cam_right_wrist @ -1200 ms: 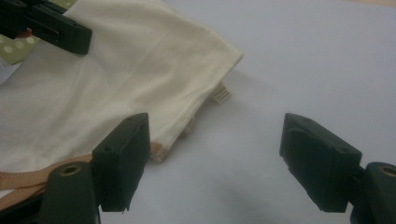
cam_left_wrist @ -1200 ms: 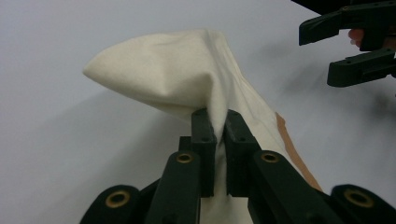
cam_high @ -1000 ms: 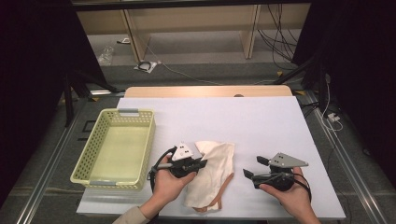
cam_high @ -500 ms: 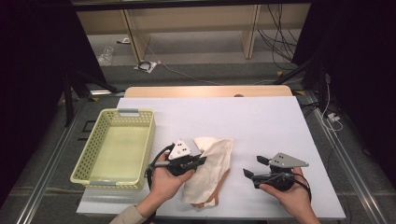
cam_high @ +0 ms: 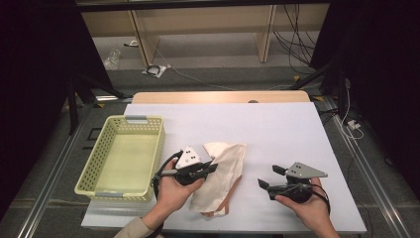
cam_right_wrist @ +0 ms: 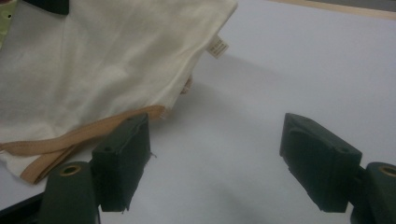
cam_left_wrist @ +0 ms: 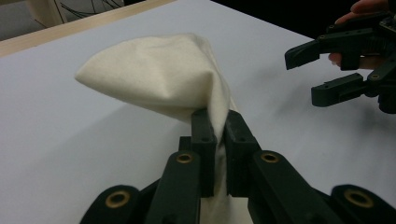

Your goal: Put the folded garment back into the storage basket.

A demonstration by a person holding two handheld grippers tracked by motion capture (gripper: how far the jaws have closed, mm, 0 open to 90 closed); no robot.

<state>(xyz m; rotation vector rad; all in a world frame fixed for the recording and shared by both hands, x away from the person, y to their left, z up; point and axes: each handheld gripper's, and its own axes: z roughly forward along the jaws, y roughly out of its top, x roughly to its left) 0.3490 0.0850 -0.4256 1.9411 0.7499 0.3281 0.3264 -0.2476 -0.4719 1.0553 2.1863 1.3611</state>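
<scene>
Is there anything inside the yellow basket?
No, the yellow basket shows just its bare bottom, and the cloth bag lies beside it on the table.

The bag [cam_left_wrist: 159, 84] near the lower middle of the high view is soft, matt, cream woven cloth, with tan fabric straps [cam_right_wrist: 79, 135] and a small sewn label [cam_right_wrist: 218, 47]. The left gripper [cam_left_wrist: 217, 128], matt black plastic with brass-looking rivets, has its jaws pinched on a fold of this cloth. The right gripper [cam_right_wrist: 215, 163] is the same dull black plastic, with a flat grey plate on top. The basket [cam_high: 99, 148] at the left is pale yellow perforated plastic. The table [cam_high: 277, 129] is smooth, matt white, with a light wood edge at the far side.
</scene>
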